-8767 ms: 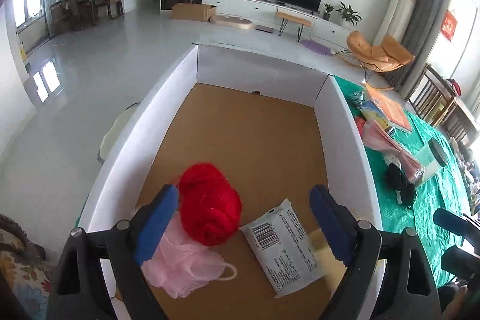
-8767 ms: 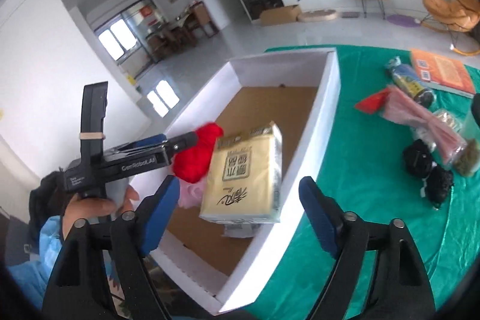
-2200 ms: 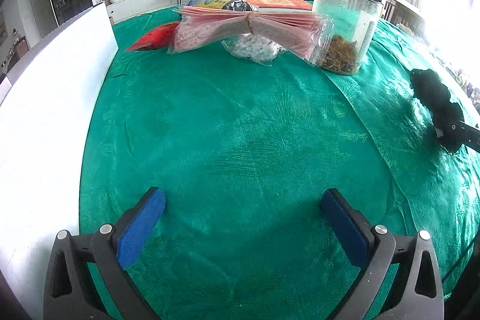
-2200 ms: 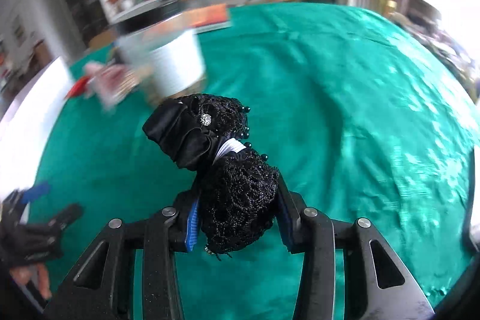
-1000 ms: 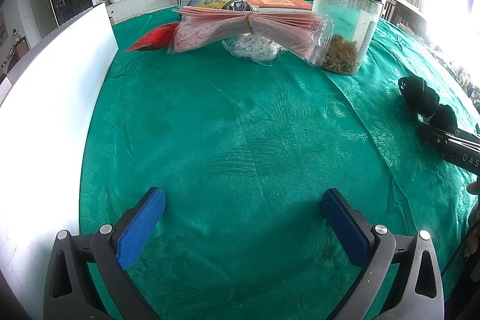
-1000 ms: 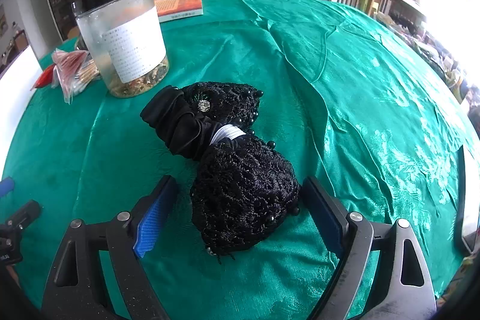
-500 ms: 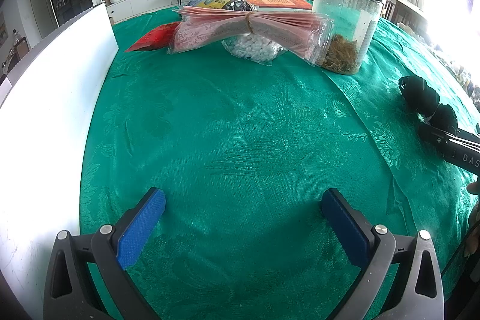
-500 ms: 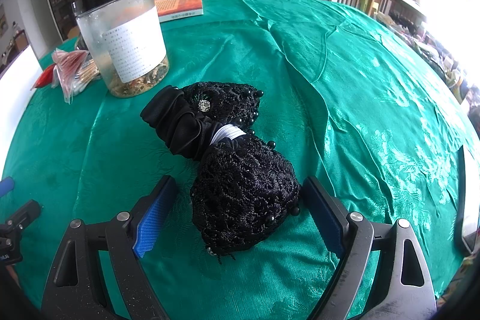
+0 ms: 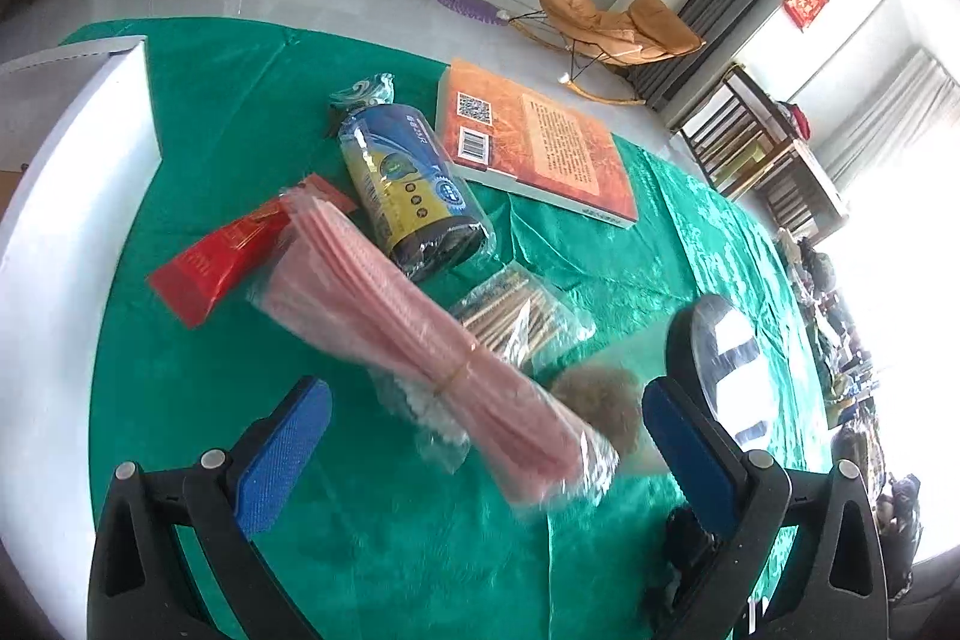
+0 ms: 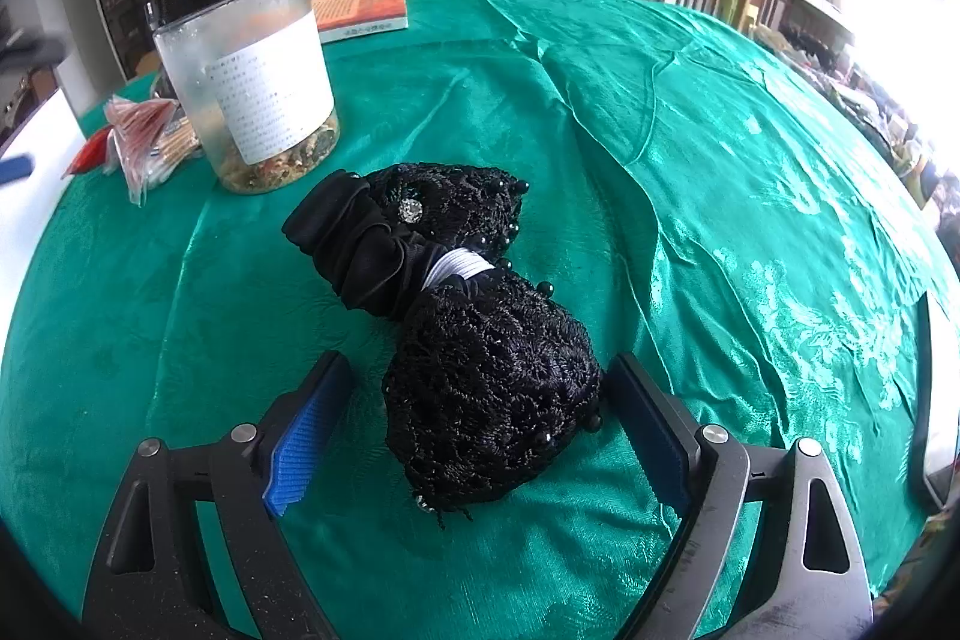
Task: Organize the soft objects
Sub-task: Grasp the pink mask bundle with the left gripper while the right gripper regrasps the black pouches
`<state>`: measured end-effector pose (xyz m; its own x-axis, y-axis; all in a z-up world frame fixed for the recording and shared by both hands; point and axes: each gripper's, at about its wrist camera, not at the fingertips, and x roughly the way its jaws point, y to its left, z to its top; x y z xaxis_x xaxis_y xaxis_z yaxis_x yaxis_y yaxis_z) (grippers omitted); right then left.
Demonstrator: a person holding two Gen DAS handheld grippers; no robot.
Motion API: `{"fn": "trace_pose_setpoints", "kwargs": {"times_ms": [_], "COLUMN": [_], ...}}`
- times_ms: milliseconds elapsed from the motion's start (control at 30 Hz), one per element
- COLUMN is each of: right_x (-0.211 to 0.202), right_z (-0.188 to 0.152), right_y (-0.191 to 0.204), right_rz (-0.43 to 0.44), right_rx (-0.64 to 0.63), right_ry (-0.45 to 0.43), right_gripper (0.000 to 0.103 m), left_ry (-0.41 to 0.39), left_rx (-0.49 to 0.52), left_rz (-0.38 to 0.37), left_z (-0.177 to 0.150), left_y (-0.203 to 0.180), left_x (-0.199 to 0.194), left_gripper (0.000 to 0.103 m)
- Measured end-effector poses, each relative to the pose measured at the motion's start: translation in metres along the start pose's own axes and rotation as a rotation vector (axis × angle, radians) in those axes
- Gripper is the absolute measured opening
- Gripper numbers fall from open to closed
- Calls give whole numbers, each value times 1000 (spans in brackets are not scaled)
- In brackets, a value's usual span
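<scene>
Two spread grippers over a green-clothed table in a bright living room.

The right gripper (image 10: 474, 430) is spread wide, its blue pads either side of a black lace hair accessory (image 10: 456, 310) that lies on the green tablecloth (image 10: 690, 172) — the near lobe sits between the pads, and contact cannot be told. Ahead and to its left stands a clear jar (image 10: 252, 70) with a black lid; beyond that lies an orange book (image 10: 360, 10). The left gripper (image 9: 480, 442) is also spread and holds nothing; a bundle of pink sheets in clear wrap (image 9: 420, 340) lies just ahead of it, with a blue wrapped roll (image 9: 408, 184) and a red packet (image 9: 222, 256) farther on. A white box wall (image 9: 66, 172) runs along its left. Behind the table — a television, plants, an orange chair and grey curtains.
</scene>
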<state>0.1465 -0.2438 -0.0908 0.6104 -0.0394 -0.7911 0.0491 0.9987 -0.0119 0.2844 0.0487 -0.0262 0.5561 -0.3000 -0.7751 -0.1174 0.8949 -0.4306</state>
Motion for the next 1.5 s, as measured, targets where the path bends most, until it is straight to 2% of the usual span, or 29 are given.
{"fn": "trace_pose_setpoints", "kwargs": {"times_ms": [100,233,300,333,367,400,433,467,600,700,867,967,1033,1100,1133,1300,1433,1500], "right_x": [0,0,1,1,0,0,0,0,0,0,0,0,0,0,0,0,1,0], "right_z": [0,0,0,0,1,1,0,1,0,0,1,1,0,1,1,0,0,1], "right_y": [0,1,2,2,1,2,2,1,2,2,1,1,2,2,1,2,1,1], "right_rz": [0,3,3,3,3,3,4,3,3,2,3,3,3,3,3,2,3,3], "right_rx": [0,-1,-2,-2,-2,-2,-1,-1,-1,-1,-1,-1,-1,-1,-1,-1,0,0], "right_ry": [0,2,2,3,2,2,2,2,2,2,2,2,2,2,3,2,3,3], "right_gripper": [89,90,90,91,91,91,91,91,91,91,91,91,91,91,91,91,91,91], "left_ry": [47,136,153,144,119,100,100,99,100,160,309,366,314,293,277,253,241,241], "left_rx": [-44,-74,-80,-82,-77,-70,-66,-59,27,109,354,474,531,537,536,575,553,542], "left_rz": [42,128,119,111,102,68,46,41,24,11,-17,40,85,146,173,255,246,254], "left_z": [10,3,-1,-3,-3,-4,-4,-6,-21,-46,-103,-137,-147,-152,-154,-167,-169,-168], "left_y": [4,15,22,25,28,30,33,35,38,37,16,-1,-9,-11,-11,-11,-8,-3], "left_x": [30,61,67,65,61,56,53,48,18,0,-14,-9,-13,-12,-12,-2,0,0], "left_gripper": [102,103,99,94,72,43,40,32,30,30,30,35,47,91,95,97,98,103]}}
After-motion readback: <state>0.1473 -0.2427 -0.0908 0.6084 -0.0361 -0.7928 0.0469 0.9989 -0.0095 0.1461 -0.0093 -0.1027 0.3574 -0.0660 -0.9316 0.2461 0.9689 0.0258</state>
